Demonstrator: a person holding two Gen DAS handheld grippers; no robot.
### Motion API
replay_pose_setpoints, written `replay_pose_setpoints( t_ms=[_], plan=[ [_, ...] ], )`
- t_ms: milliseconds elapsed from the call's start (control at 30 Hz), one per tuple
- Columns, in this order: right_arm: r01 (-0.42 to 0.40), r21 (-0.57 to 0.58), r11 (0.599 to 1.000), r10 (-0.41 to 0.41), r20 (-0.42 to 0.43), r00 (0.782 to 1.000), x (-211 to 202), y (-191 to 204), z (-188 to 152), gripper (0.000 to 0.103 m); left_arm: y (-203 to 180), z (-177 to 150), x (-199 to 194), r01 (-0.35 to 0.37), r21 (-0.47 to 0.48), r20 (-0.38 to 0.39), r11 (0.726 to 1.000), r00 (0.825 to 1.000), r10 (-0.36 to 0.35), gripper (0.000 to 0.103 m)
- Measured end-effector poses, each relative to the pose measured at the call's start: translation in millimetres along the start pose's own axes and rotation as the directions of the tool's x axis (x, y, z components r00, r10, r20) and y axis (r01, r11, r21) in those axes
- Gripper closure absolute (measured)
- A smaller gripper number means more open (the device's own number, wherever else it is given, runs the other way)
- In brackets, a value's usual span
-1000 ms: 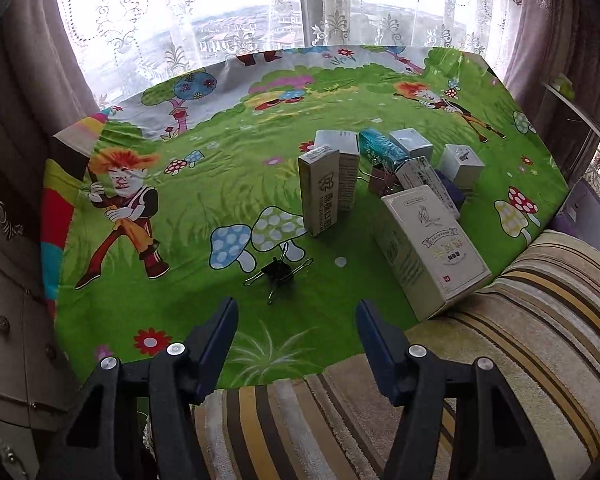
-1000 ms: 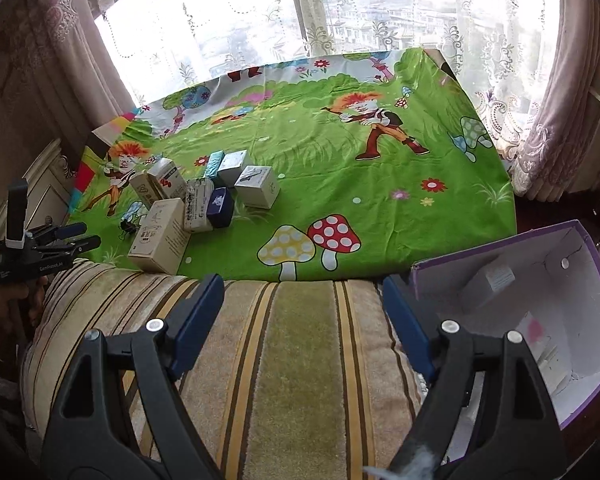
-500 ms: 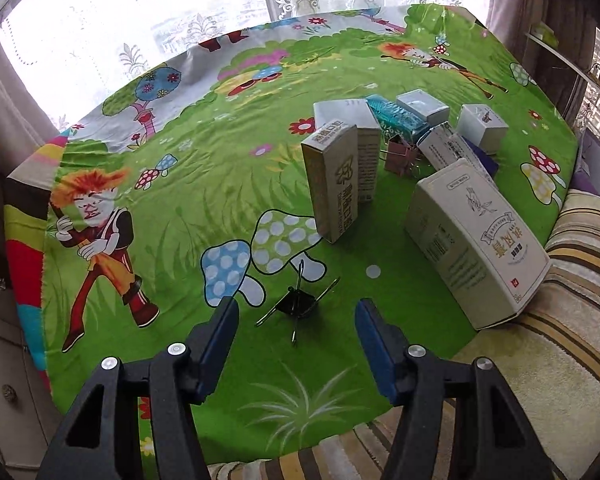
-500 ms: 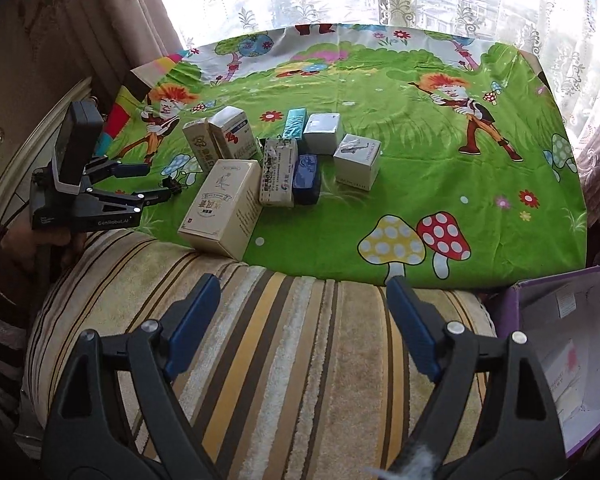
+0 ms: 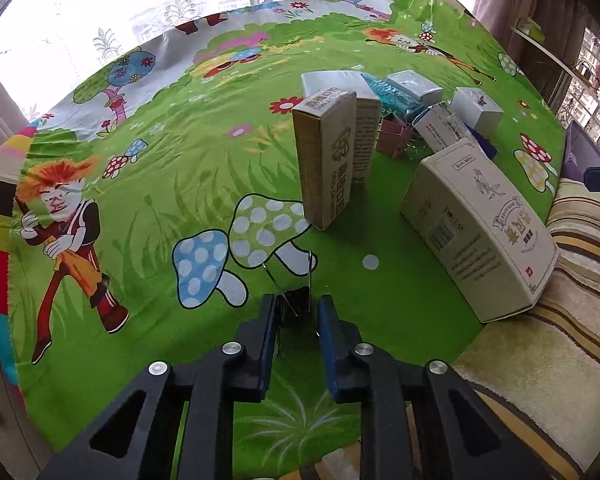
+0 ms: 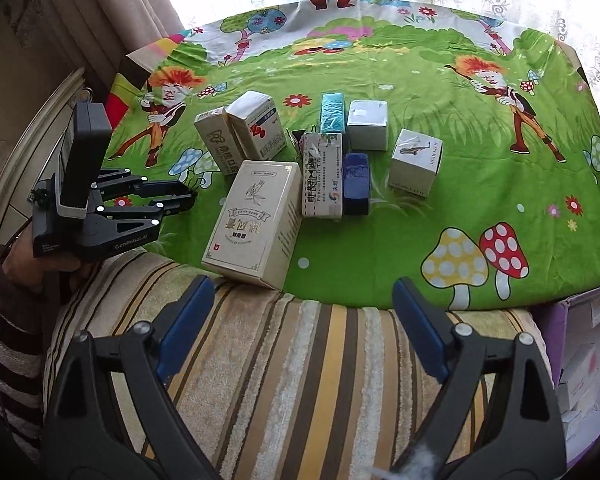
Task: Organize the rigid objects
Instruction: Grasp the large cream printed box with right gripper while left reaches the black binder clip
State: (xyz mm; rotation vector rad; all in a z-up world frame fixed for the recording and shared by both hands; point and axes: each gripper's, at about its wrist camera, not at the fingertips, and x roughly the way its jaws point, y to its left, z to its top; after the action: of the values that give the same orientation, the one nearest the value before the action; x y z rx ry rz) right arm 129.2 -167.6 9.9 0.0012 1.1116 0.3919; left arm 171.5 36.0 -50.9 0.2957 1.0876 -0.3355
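Left gripper [image 5: 293,312]: jaws drawn narrow, clamped on the black binder clip [image 5: 296,307], which sits between the blue pads on the cartoon-print cloth [image 5: 148,208]; its wire handles stand up ahead of the fingertips.
Ahead-right of left gripper: large cream carton [image 5: 484,228], lying tilted, its near end at the striped towel [image 5: 556,344].
Ahead of left gripper: tall tan box [image 5: 326,160], upright, with a white box [image 5: 366,136] just behind it.
Farther ahead-right: pink binder clip [image 5: 394,136], teal box [image 5: 392,94], further small cartons packed close together.
Right gripper [image 6: 304,320]: jaws spread wide, holding nothing, over the striped towel.
Just ahead-left of right gripper: large cream carton, near edge on the towel.
Ahead of right gripper: white medicine box [image 6: 322,174] touching navy box [image 6: 357,184]; saxophone-print cube [image 6: 416,162] to their right, apart.
Far right: purple storage box [image 6: 580,320], partly in view.
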Motion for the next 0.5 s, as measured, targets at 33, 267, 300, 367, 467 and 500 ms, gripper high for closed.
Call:
replay_pose_setpoints(
  t_ms=[33,267,300,367,467,500],
  plan=[
    [0.0,-0.001,1.0,0.0,-0.007,1.0,4,4,3,0.011,1,-1,-1,0.005,-0.004,0.006,1.0,1.0,-0.005,0.083],
    [0.025,-0.042,0.999,-0.027,-0.054,0.998,30,30,15,0.011,5,-6,-9,0.023,-0.031,0.042,0.999,0.999,-0.022,0.084],
    [0.033,-0.048,0.998,-0.035,-0.061,0.997,33,33,16,0.011,4,-7,-12,0.02,-0.032,0.051,0.999,0.999,-0.018,0.084],
    [0.047,-0.051,0.998,-0.051,-0.071,0.996,38,37,18,0.011,5,-9,-17,0.009,-0.038,0.07,0.999,0.998,-0.006,0.084],
    [0.071,-0.046,0.996,-0.074,-0.08,0.994,46,40,23,0.011,5,-13,-28,-0.003,-0.054,0.108,0.999,0.994,0.009,0.084],
    [0.082,-0.046,0.996,-0.086,-0.086,0.993,49,42,25,0.011,6,-15,-33,-0.003,-0.06,0.121,0.998,0.993,0.01,0.084]
  ],
)
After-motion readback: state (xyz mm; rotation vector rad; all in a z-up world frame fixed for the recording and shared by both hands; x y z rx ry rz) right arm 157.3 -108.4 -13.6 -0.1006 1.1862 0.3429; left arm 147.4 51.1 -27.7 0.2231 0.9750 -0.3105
